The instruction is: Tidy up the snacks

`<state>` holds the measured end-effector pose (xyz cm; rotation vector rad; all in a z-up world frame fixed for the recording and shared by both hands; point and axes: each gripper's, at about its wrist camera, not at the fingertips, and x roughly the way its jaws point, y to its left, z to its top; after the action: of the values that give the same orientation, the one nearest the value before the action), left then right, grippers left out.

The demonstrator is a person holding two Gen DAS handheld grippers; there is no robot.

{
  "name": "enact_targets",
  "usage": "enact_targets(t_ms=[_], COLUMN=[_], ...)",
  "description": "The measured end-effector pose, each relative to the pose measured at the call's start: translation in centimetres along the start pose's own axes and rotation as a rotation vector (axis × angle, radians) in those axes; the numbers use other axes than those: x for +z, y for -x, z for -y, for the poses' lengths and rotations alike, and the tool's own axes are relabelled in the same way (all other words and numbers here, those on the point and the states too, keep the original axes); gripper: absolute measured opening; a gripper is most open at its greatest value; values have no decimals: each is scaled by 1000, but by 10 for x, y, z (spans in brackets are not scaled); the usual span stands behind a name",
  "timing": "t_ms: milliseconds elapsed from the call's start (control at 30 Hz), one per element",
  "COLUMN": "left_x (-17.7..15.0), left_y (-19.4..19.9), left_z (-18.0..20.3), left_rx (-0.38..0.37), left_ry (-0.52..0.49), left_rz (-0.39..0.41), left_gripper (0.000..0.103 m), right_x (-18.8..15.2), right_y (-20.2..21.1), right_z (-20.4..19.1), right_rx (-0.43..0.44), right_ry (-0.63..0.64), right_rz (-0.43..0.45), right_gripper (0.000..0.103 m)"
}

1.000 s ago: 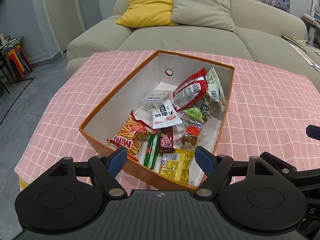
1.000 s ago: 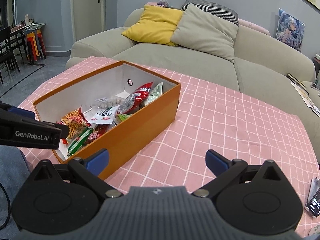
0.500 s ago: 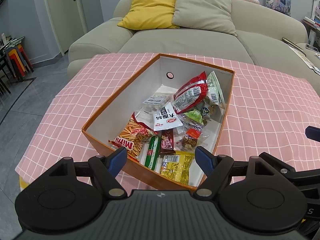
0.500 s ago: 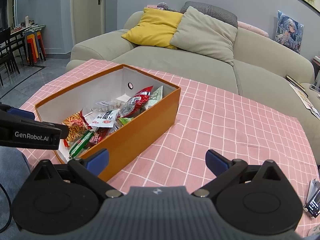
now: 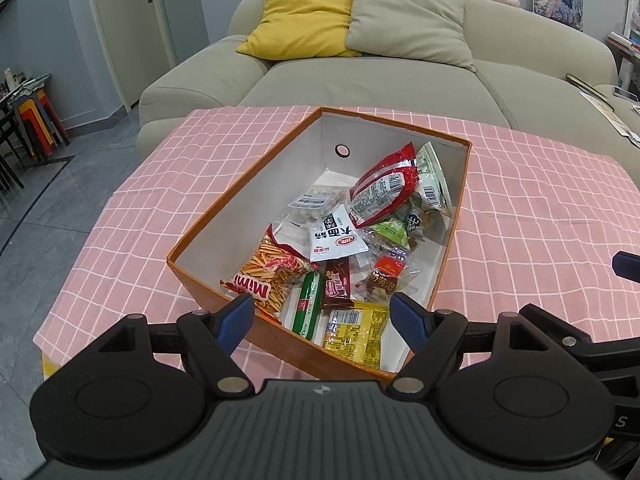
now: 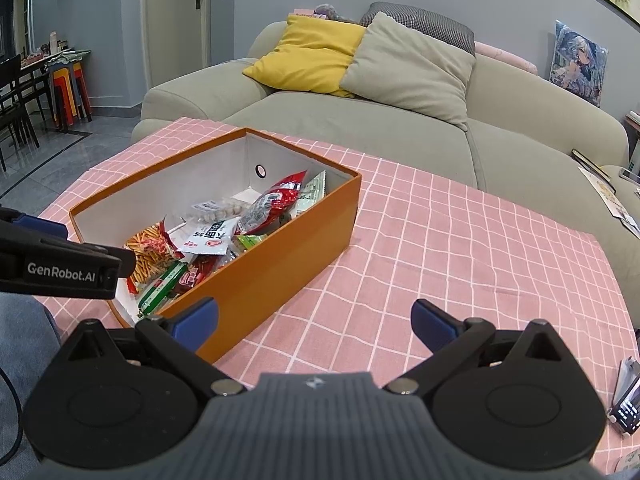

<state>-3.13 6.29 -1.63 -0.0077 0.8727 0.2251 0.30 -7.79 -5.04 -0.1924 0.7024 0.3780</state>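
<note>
1. Assorted foil and plastic snack packets [image 5: 344,240] lay heaped inside the open orange cardboard box [image 5: 224,208] on the pink-checked bench [image 5: 520,216] — contained, unsorted.
2. Left claw [image 5: 322,322] and right claw [image 6: 314,320] — both wide, empty.

Table's covered with a pink checked tablecloth [image 6: 460,248], a bit wrinkled on the right side. Sitting right on it is an orange box [image 6: 280,252] full of snack packets, plus a phone [image 6: 626,408] at the right edge.

Home living room: beige sofa [image 6: 360,120], yellow cushion [image 6: 316,60], wall pictures [image 6: 578,62], stacked stools [image 6: 68,92].
</note>
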Motion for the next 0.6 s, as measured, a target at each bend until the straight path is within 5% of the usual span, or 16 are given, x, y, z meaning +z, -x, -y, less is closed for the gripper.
enact_targets(t_ms=[600], left_x=[0], left_y=[2], left_z=[-2], left_rx=[5], left_ry=[-7], left_rz=[4], left_gripper=[90], right_x=[1], right_y=[1], right_z=[0], right_rx=[-1], right_ry=[2], right_rz=[6], right_gripper=[99])
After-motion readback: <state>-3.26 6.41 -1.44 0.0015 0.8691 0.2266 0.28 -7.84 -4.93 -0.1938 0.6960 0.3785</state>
